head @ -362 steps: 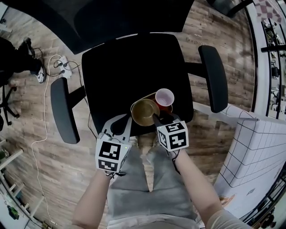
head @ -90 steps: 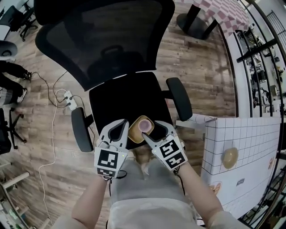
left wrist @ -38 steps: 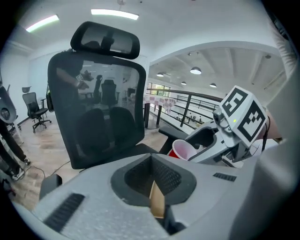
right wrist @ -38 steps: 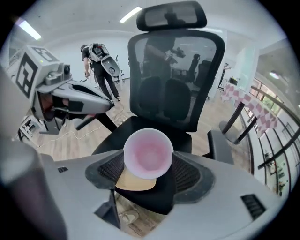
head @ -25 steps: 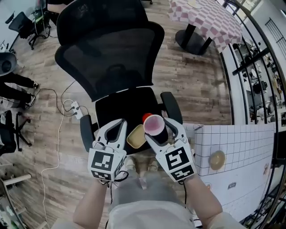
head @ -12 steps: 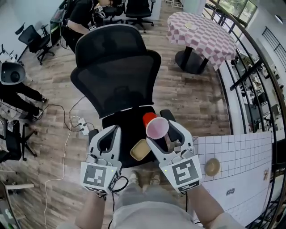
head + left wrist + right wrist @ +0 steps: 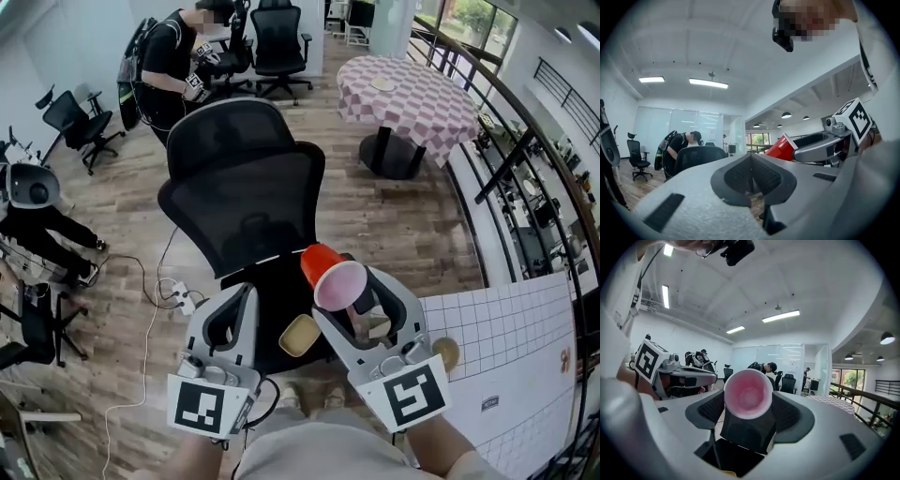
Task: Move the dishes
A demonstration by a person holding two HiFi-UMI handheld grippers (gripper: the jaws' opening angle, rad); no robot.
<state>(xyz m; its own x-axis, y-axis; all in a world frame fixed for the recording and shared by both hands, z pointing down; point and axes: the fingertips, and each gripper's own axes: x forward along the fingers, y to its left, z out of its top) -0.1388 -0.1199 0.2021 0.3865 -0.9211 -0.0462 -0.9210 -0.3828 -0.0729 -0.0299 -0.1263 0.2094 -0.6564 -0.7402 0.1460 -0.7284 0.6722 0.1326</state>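
Wooden office floor, black chair [image 7: 246, 202] at centre frame.
My right gripper [image 7: 354, 292] clamps the red cup [image 7: 339, 279] between its jaws; my left gripper [image 7: 236, 295], lower left, has jaws together, empty.

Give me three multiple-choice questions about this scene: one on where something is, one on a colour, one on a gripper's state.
1. Where does the tan dish lie?
A on the black office chair's seat
B in a sink
C on a shelf

2. What colour is the inside of the red cup?
A blue
B pink
C black

3. How do the left gripper's jaws stand?
A wide apart
B clamped on the dish
C together, empty

Answers:
1 A: the head view shows it on the seat.
2 B: the right gripper holds the cup, and its view looks into the pink inside.
3 C: the left gripper view shows the pads meeting with nothing between them.
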